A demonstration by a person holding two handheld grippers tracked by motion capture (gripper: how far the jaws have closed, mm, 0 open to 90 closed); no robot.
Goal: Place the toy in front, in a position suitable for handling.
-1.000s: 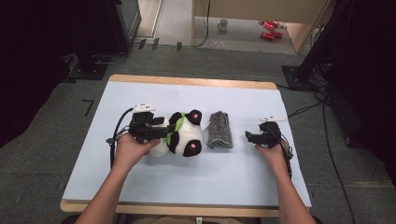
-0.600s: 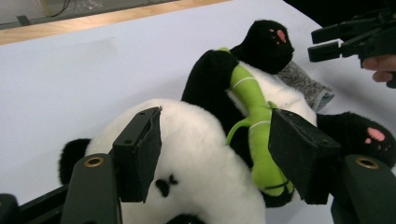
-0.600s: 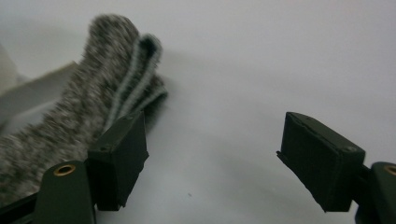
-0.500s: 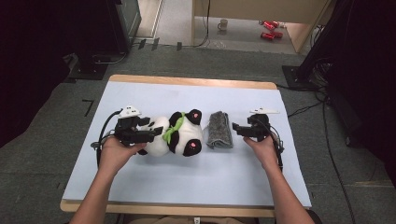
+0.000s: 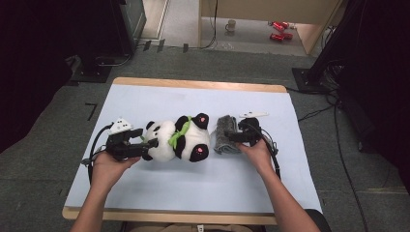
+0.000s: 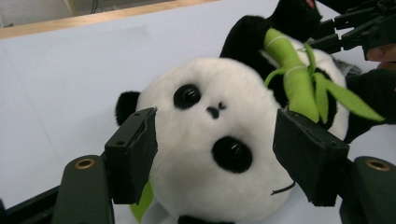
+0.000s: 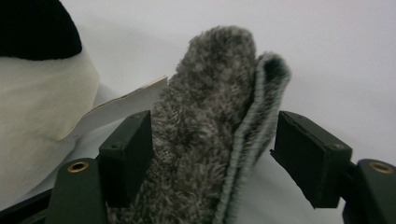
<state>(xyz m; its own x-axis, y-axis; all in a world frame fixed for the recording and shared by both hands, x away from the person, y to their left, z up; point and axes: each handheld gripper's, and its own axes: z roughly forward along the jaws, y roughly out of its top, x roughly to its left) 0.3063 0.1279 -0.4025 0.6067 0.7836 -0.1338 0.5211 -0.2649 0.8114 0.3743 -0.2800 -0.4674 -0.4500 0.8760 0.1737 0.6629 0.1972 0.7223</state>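
Both hands low, inward — left fingers [image 6: 215, 158] spread round panda [image 6: 219, 154], right fingers [image 7: 212, 158] round cloth [image 7: 210, 130].

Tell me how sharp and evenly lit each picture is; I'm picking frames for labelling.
High view: table bright and even, surroundings very dark, mild softness. Left gripper view: plush panda face crisp, soft light, no glare. Right gripper view: grey fuzzy cloth fairly sharp, the panda's white part at the left edge blurred, the tabletop behind a plain pale field.
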